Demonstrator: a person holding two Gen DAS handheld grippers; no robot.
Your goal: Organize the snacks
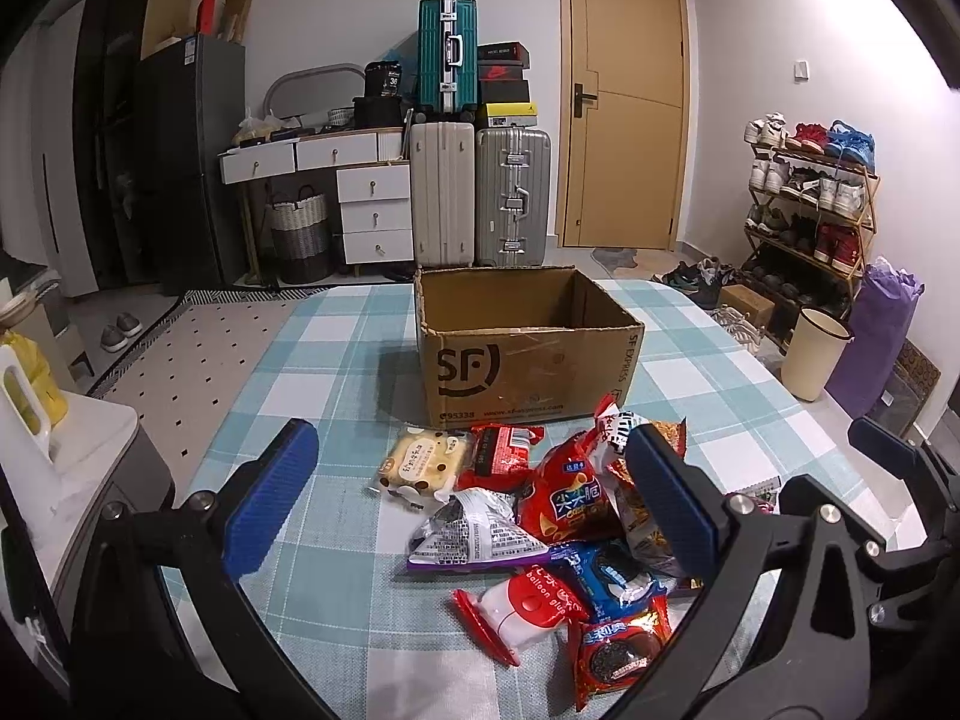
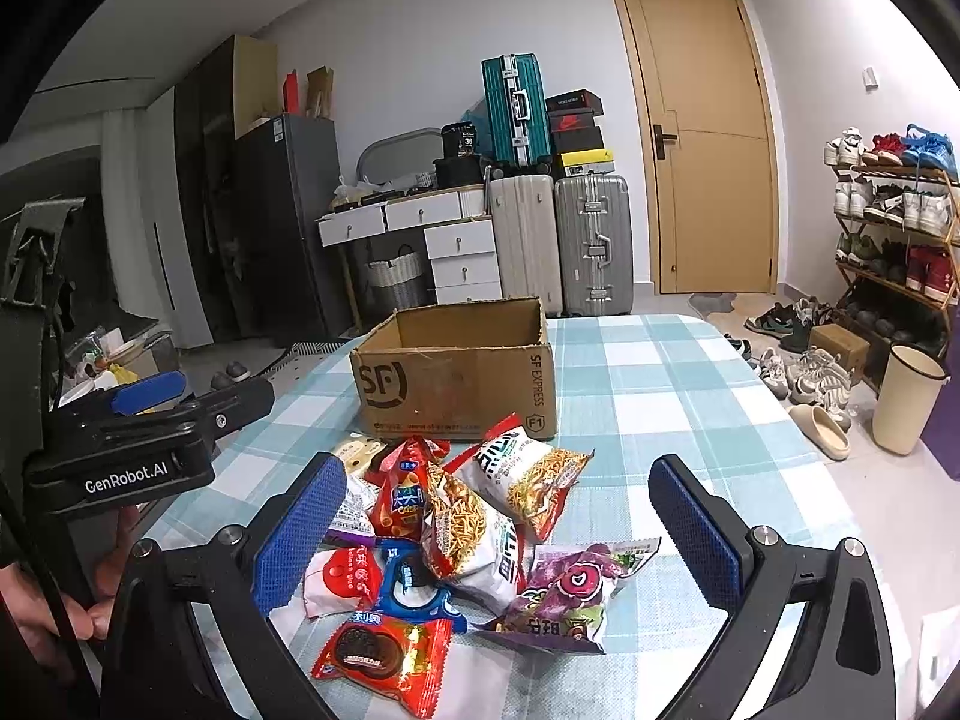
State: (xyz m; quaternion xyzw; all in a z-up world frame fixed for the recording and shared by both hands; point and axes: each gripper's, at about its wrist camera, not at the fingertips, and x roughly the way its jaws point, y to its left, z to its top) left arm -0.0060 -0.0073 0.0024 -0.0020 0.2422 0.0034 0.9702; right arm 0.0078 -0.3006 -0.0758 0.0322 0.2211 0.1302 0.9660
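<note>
An open, empty SF cardboard box (image 1: 528,360) (image 2: 456,378) stands on the checked tablecloth (image 1: 336,372) (image 2: 660,372). In front of it lies a pile of snack packets (image 1: 558,504) (image 2: 474,534): a red crisp bag (image 1: 570,498), a yellow cake packet (image 1: 420,459), red Oreo packets (image 1: 624,654) (image 2: 384,654), noodle snack bags (image 2: 528,474) and a purple packet (image 2: 570,588). My left gripper (image 1: 474,498) hovers open over the pile's left side, holding nothing. My right gripper (image 2: 498,534) is open above the pile's right side, also holding nothing. The left gripper's body (image 2: 138,450) shows in the right wrist view.
Suitcases (image 1: 480,198) and a white drawer unit (image 1: 372,204) stand behind the table. A shoe rack (image 1: 810,204), a cream bin (image 1: 813,354) and loose shoes (image 2: 804,372) are on the floor to the right. A white appliance (image 1: 60,468) sits at the left.
</note>
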